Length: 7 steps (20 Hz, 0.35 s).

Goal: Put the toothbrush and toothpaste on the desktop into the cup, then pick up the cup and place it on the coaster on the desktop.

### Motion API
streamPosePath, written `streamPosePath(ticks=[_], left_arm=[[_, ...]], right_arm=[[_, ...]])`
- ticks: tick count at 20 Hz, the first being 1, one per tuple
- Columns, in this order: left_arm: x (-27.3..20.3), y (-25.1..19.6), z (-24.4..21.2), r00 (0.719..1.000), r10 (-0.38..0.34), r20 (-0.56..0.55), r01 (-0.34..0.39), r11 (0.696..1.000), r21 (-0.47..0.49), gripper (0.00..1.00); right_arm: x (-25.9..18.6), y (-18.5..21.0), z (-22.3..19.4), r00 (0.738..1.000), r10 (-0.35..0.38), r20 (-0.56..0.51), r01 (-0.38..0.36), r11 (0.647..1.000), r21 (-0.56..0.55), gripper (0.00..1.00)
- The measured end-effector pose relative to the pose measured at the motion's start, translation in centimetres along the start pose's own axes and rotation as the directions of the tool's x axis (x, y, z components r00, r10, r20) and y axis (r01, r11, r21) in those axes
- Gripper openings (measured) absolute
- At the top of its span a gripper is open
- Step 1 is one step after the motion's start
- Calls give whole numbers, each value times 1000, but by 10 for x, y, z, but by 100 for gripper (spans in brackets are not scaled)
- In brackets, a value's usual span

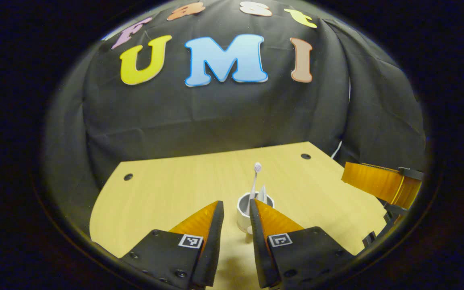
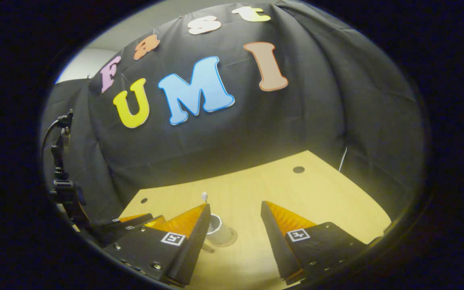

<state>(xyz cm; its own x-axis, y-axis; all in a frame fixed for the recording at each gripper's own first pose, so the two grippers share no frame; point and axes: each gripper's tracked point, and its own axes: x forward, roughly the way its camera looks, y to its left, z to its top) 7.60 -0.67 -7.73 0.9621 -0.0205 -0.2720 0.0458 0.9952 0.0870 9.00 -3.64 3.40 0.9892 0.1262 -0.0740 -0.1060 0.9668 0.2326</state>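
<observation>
Here is the wooden desktop [image 1: 167,193], pale and grained, with the black cloth wall [image 1: 216,117] hanging behind it, and right in the middle of the left gripper view stands the white cup [image 1: 243,215]. The toothbrush [image 1: 255,181] stands in the cup, handle down and bristle head up, leaning a little, and beside it in the same cup pokes the pale tip of the toothpaste [image 1: 262,194]. The left gripper [image 1: 237,209] sits low at the bottom of its own view, its two fingers parted with a gap between them, and the cup shows through that gap just ahead of the tips; the right-hand finger overlaps the cup's rim in the picture, but whether it touches I cannot tell, and nothing is pinched between the two. Over at the right edge of this view the other tool shows, its ribbed finger angled in above the desktop. Now the right gripper view: the right gripper [image 2: 235,209] hangs with its fingers spread wide, nothing between them but bare wood. The cup [image 2: 220,231] appears here just beside its left finger, half hidden behind it, standing on a round coaster [image 2: 230,241] whose rim peeks out under the cup's base. The toothbrush head [image 2: 204,196] rises above that finger. Dark round holes [image 2: 298,169] dot the far part of the desktop. At the left edge the left tool's body and cable show.
</observation>
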Motion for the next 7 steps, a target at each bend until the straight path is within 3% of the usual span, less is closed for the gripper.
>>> streamPosePath(ticks=[3, 4, 7], left_arm=[[-31, 16, 46, 990, 41, 132, -38, 999, -23, 51], [-39, 23, 57, 983, 58, 172, -55, 998, -22, 45], [-68, 37, 87, 956, 88, 279, -89, 996, -8, 51]], right_arm=[[-15, 18, 31, 996, 15, 90, -11, 999, -43, 76], [-18, 23, 39, 993, 22, 112, -16, 999, -52, 76], [-30, 37, 54, 984, 29, 174, -12, 995, -99, 76]])
